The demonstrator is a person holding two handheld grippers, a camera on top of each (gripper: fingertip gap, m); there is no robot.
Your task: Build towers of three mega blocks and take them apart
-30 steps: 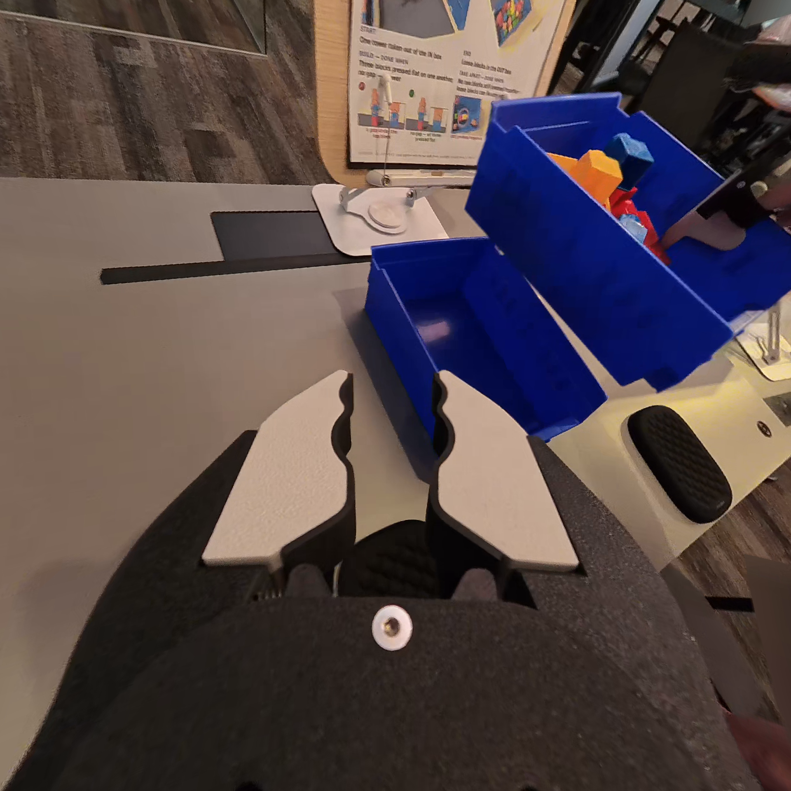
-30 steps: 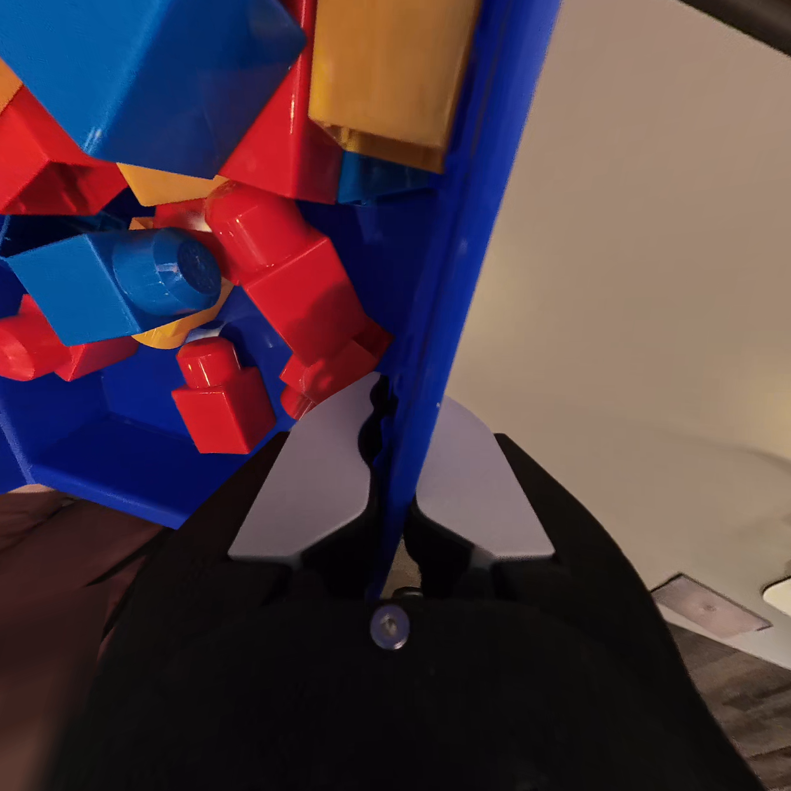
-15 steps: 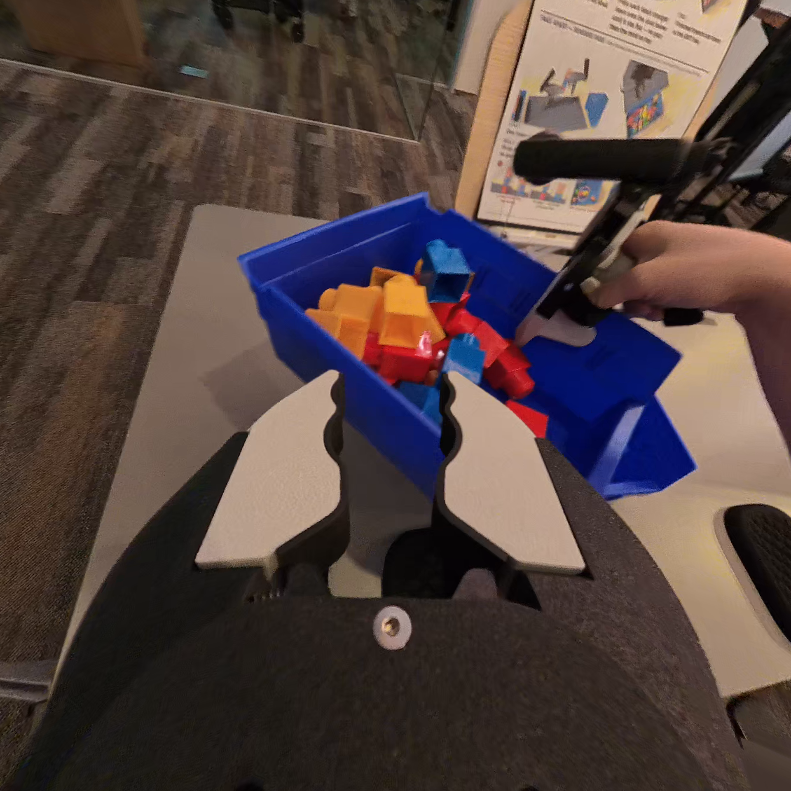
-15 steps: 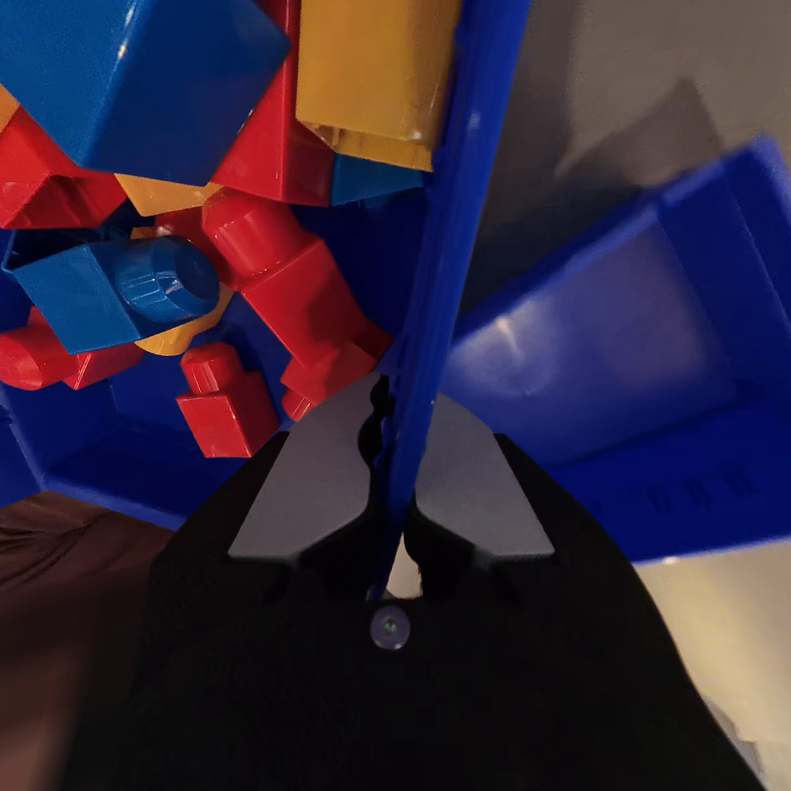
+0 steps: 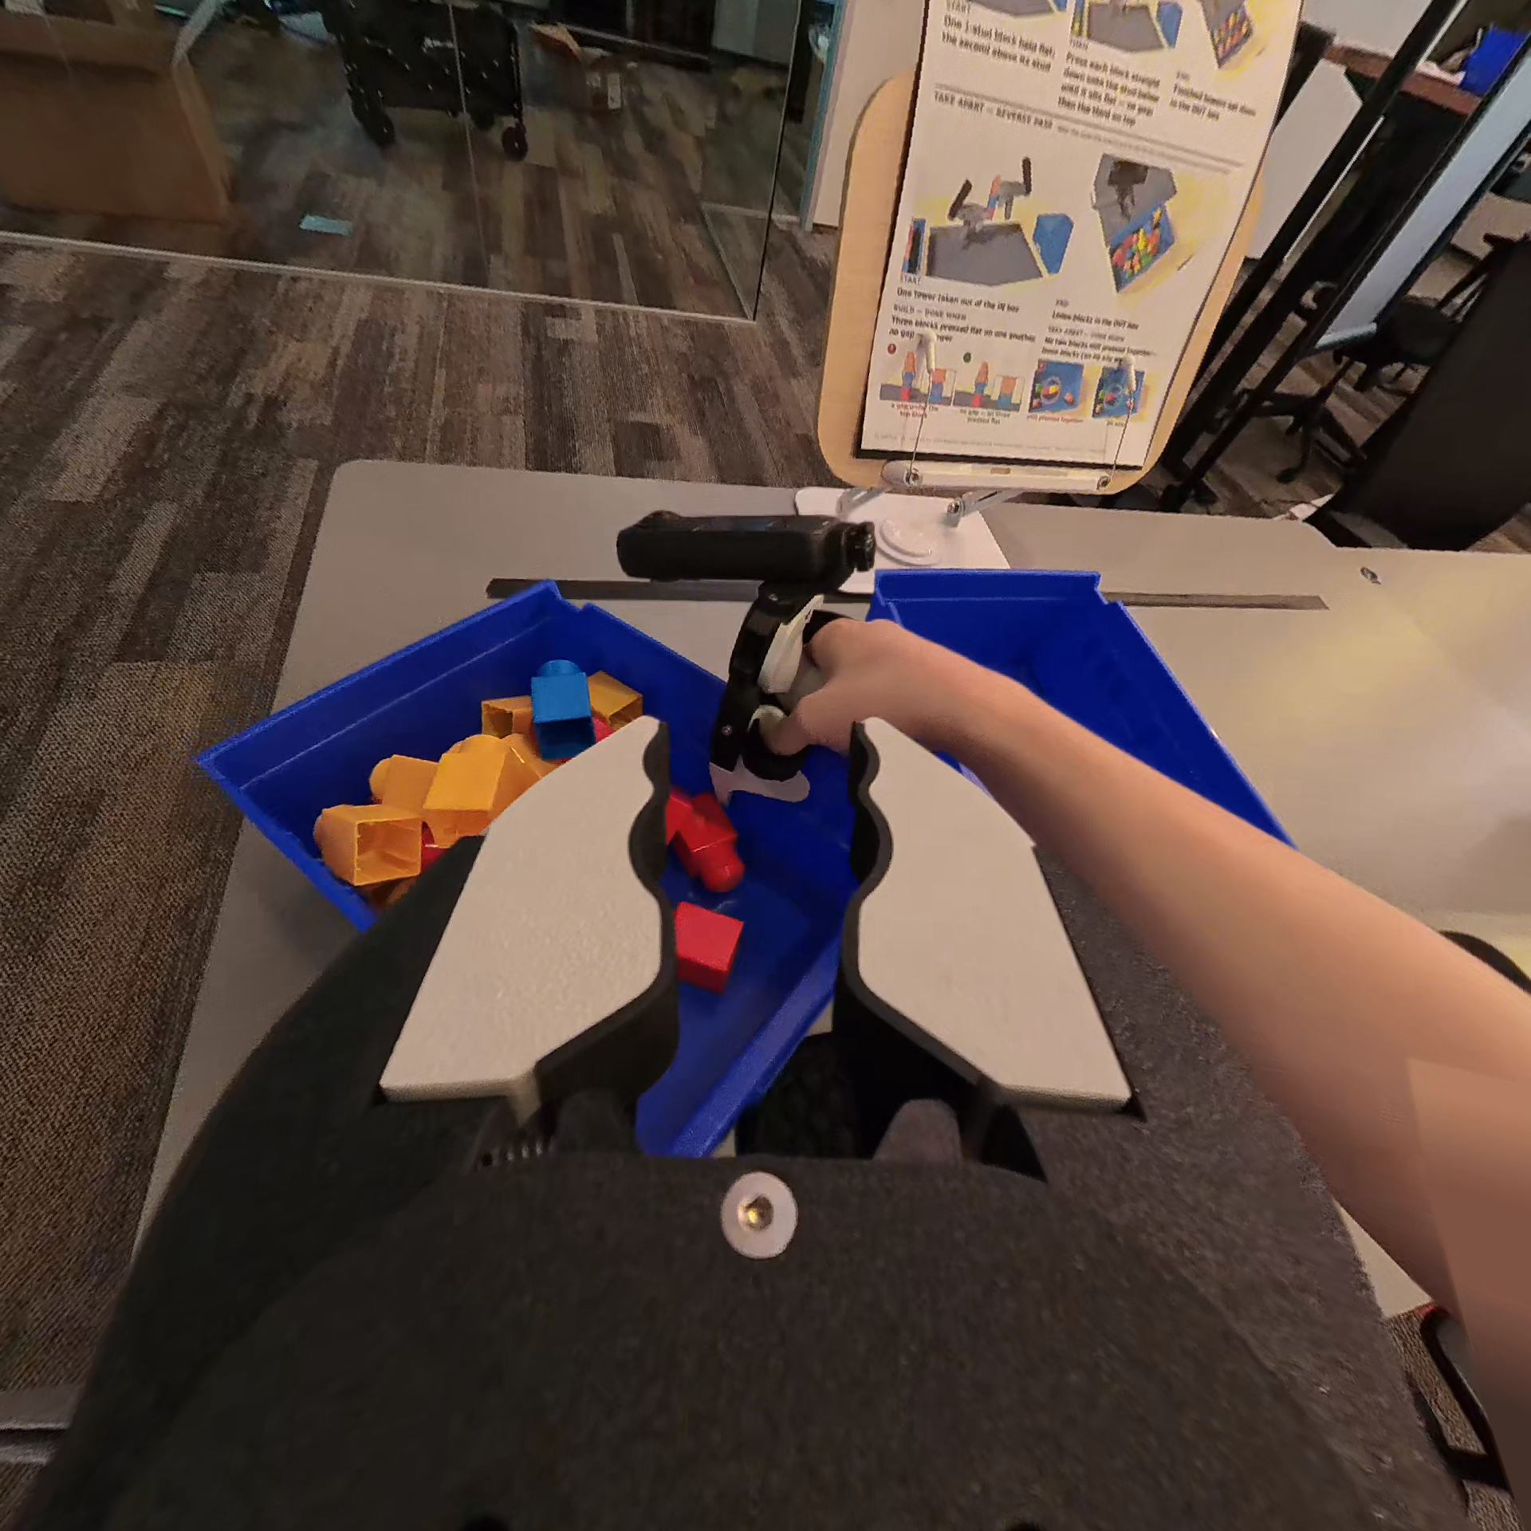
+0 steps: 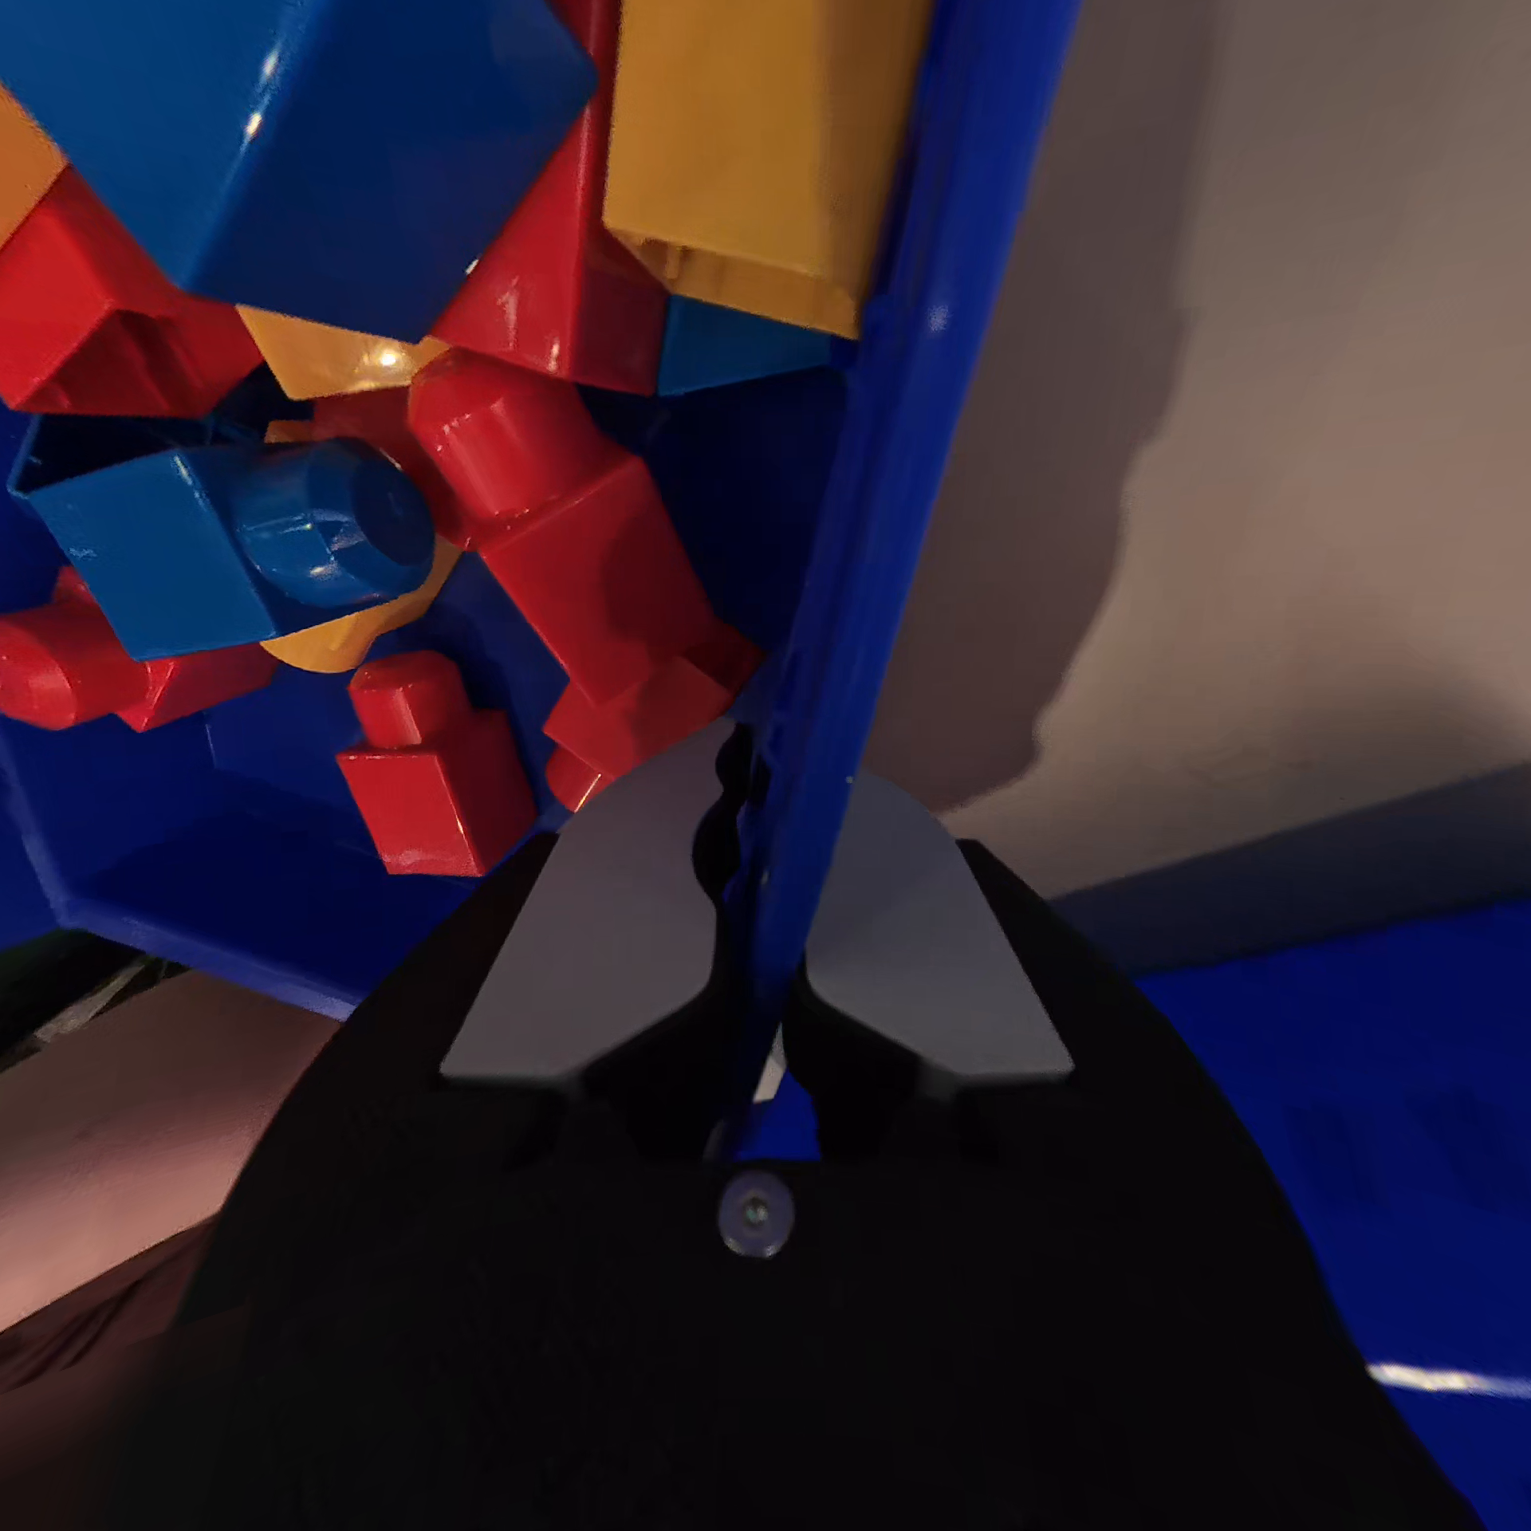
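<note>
Left wrist view: left gripper [image 5: 754, 795] hangs over the near end of the full bin [image 5: 273, 766], jaws wide apart, nothing between the pads but air above the bin floor. Blocks [image 5: 464, 787] sit loose inside: yellow pile w/ a blue one on top at the far-left end, a joined red pair [image 5: 702, 837] and a single red block [image 5: 706, 944] near the middle. Right gripper [image 5: 750, 783] reaches down onto the bin's right wall, a hand [image 5: 837, 704] on its handle. Empty bin [image 5: 1069, 630] stands just beside, to the right. No tower of three visible, so build looks not begun.

Right wrist view: right gripper [image 6: 766, 837] is nearly closed w/ the bin wall [image 6: 837, 663] running between its fingers [image 6: 605, 928]; looks pinched, tho the far pad's contact is hidden behind the wall. Red pair [image 6: 596, 580] lies right against the near finger, small red block [image 6: 431, 795] beside it.

Risks, as I read it:
- Thin wall in a narrow pinch: if the bin gets lifted or tilted more, it could slip and dump blocks onto the table.
- Letting go abruptly may jolt the pile.
- Left gripper dropping for a red block could bump the right one; they're close.
- Red pair may come up as two, not one.
</note>
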